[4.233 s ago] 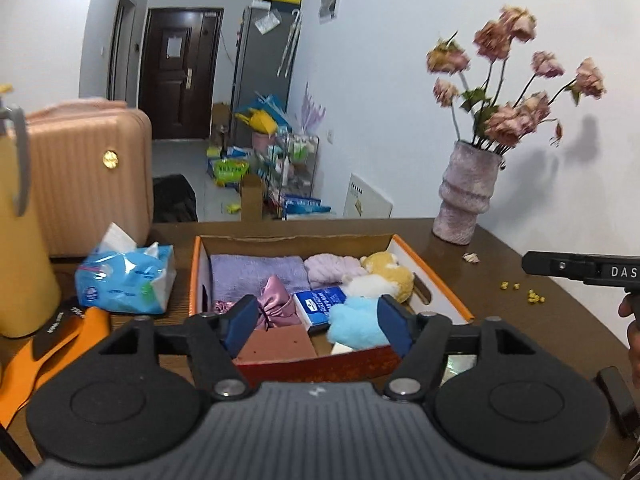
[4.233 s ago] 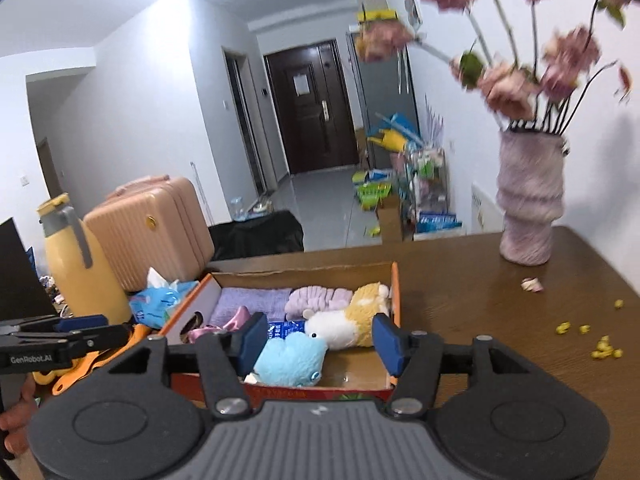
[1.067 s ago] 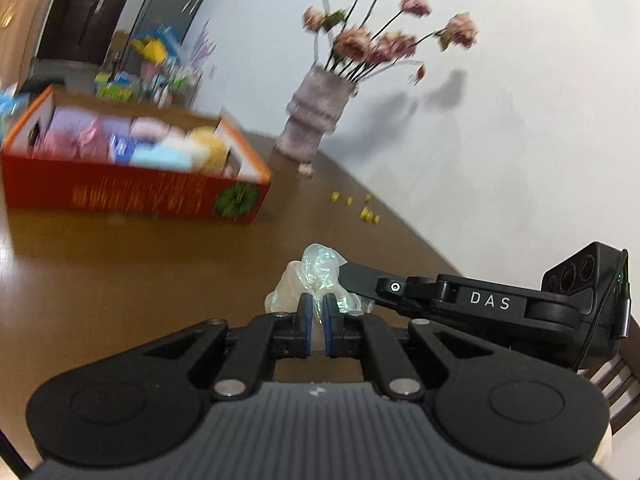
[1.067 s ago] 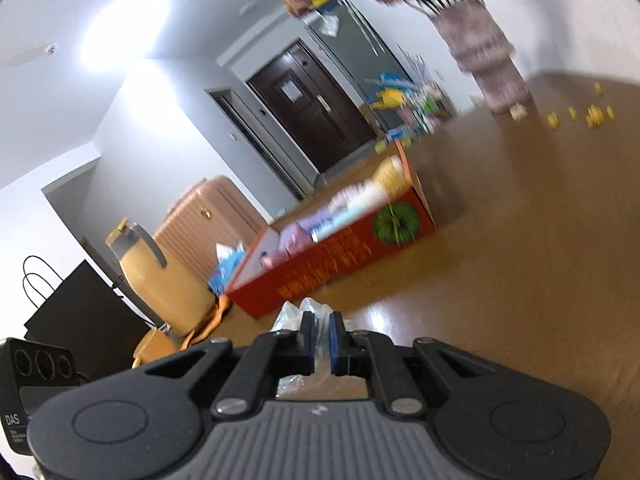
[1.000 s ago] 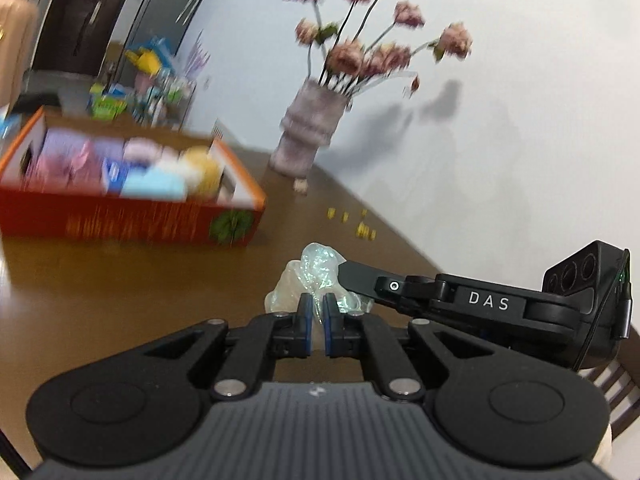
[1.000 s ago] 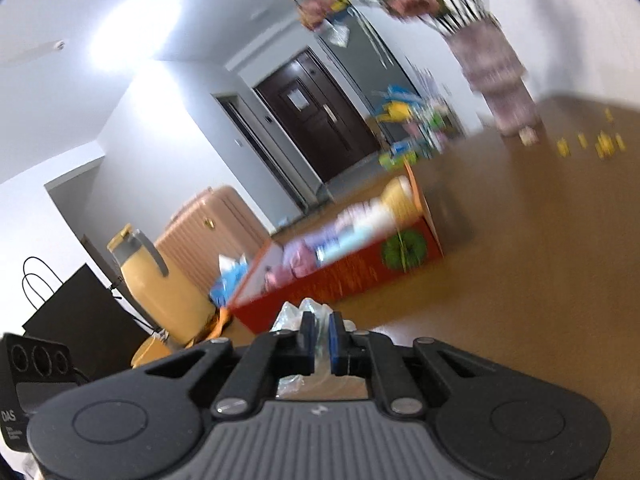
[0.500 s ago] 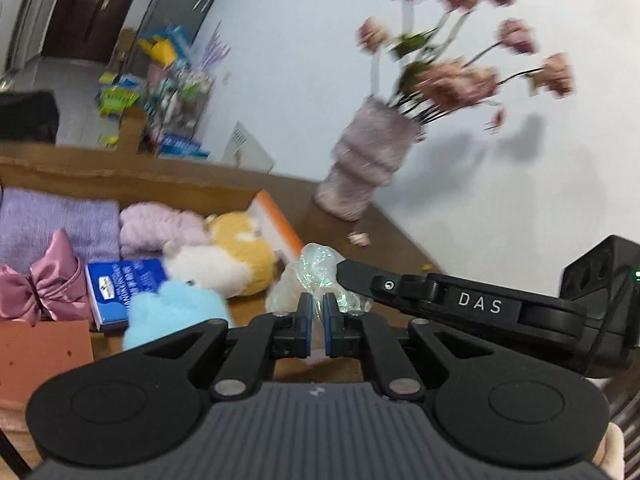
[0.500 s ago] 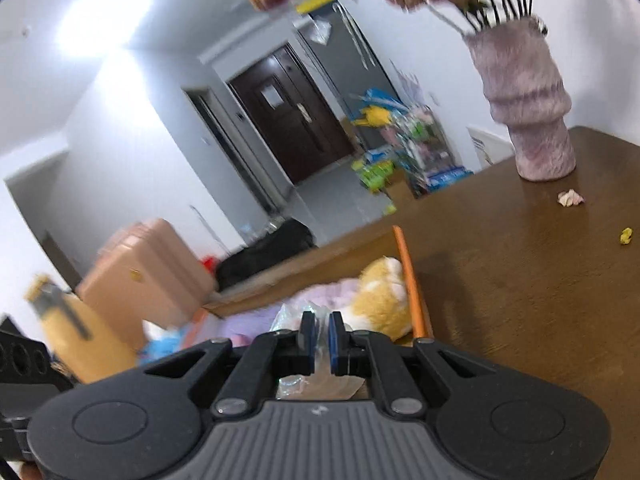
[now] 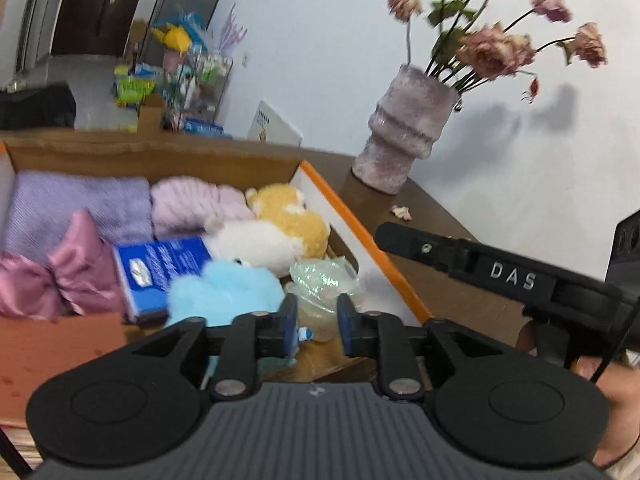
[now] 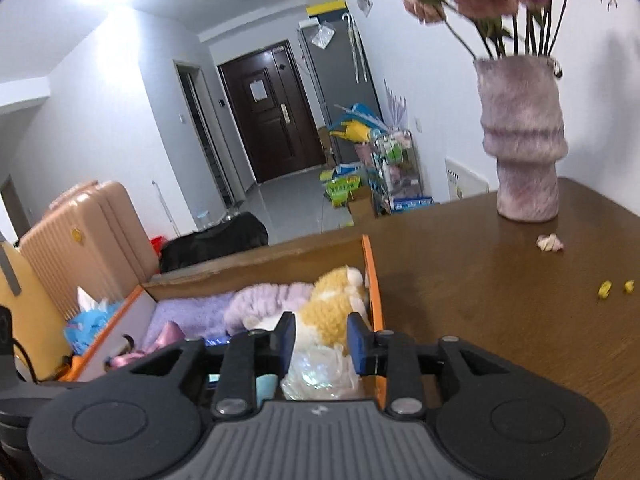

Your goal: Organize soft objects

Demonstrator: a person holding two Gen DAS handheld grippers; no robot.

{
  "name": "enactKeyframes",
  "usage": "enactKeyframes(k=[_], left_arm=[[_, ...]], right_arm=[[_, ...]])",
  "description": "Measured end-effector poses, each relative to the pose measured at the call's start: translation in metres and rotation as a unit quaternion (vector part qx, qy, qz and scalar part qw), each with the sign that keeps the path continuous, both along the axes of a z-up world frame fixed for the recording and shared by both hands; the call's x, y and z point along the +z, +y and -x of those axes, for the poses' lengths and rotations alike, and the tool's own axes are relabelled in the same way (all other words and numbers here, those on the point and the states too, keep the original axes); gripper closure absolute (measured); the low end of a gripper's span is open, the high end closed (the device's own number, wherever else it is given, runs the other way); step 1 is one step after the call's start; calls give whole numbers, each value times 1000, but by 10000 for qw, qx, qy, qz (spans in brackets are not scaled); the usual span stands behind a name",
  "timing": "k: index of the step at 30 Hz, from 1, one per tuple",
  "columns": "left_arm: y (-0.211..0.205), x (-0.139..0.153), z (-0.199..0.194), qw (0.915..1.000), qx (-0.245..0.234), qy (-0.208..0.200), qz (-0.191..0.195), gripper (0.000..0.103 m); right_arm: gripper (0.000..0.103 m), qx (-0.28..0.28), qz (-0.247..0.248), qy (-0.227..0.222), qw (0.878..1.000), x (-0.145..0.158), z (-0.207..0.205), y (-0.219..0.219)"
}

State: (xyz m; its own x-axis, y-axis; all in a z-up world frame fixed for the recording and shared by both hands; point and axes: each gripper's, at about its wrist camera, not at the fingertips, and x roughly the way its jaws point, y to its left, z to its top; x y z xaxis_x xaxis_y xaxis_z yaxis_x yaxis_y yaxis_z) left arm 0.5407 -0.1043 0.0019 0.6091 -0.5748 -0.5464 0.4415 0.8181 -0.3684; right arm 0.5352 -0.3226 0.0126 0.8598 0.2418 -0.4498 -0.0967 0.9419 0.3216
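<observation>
A crinkled iridescent plastic bag [image 9: 320,280] lies in the right front corner of the orange-rimmed cardboard box [image 9: 360,232]. My left gripper [image 9: 317,322] hangs just above it. Its jaws are opening, with the bag loose between the pads. My right gripper [image 10: 321,340] is over the same bag [image 10: 320,376], also opening, pads apart from it. Its black finger [image 9: 420,246] reaches in from the right. The box holds a purple towel [image 9: 76,208], a pink fluffy piece [image 9: 188,208], a yellow-white plush [image 9: 280,228], a blue plush [image 9: 224,292], a blue packet [image 9: 160,268] and a pink satin bow [image 9: 76,272].
A fuzzy pink vase of dried flowers [image 10: 524,148] stands at the table's back right, with fallen petals and yellow crumbs [image 10: 604,288] near it. Left of the box are a tissue pack [image 10: 90,320], a yellow jug [image 10: 16,312] and a pink suitcase [image 10: 84,248].
Both grippers carried the plastic bag from the open table to the box's right front corner. Their jaws, shut on it before, have now parted and the bag rests in the box.
</observation>
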Motion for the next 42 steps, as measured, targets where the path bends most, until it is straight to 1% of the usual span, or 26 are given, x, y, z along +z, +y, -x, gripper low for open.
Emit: enactKeyframes(k=[2,3,6,8,9,10,11,12,13,16,19,20,21,23,26,30,32,34,38,40,42], left_arm=[[8,16,15,9995,90,-265,-168,73],[13,25,23,9987,157,-403,-262,72],[35,50,50,9946,506,-730,-545,62],[50,63,67,9896,837,-907,-737,47],[56,68,75,9870,992,-985,-794,43],[65,74,85,9836,1178,-1064,-854,37],[70,78,91,9809,1306,-1125,-901,32],[77,82,100,9768,1468,-1217,-975,28],[83,86,108,9706,1666,-1356,-1082,19],[95,92,131,9462,2261,-1882,-1348,5],[101,89,148,9275,2592,-2279,-1436,2],[101,88,153,9242,2632,-2361,-1442,0],[102,87,157,9223,2648,-2419,-1442,0],[105,87,165,9211,2679,-2463,-1383,0],[107,90,180,9186,2691,-2575,-1324,0],[108,94,207,9156,2693,-2671,-1334,0],[110,94,224,9167,2689,-2672,-1265,0],[111,93,245,9190,2661,-2681,-1133,0],[110,85,295,9238,2522,-2695,-1020,0],[109,80,323,9243,2471,-2706,-1068,0],[108,73,354,9231,2366,-2771,-1227,0]], right_arm=[[75,11,-31,-64,10000,12,8,-3],[73,7,-24,-113,9999,19,13,-4],[65,-33,142,-308,9994,43,37,-8],[61,-3,242,-404,9989,57,52,-9],[57,31,315,-462,9984,65,61,-8],[49,66,389,-503,9980,72,68,-7],[45,118,492,-547,9972,77,75,-4],[39,169,656,-640,9956,83,85,0],[32,196,816,-734,9938,87,92,5],[19,136,1316,-1162,9844,90,113,21],[15,-18,1499,-1785,9725,84,135,33],[15,-56,1503,-1970,9688,80,141,35],[15,-70,1505,-2057,9669,78,144,36],[15,-156,1509,-2102,9658,75,150,41],[15,-205,1418,-2074,9677,75,160,43],[15,-209,1385,-2154,9664,83,185,50],[15,-208,1335,-2157,9671,86,201,53],[15,-182,1246,-2165,9681,86,220,55],[15,-163,1164,-2104,9705,78,265,58],[15,-161,1168,-2065,9713,69,293,60],[15,-123,1104,-2013,9732,58,322,62]])
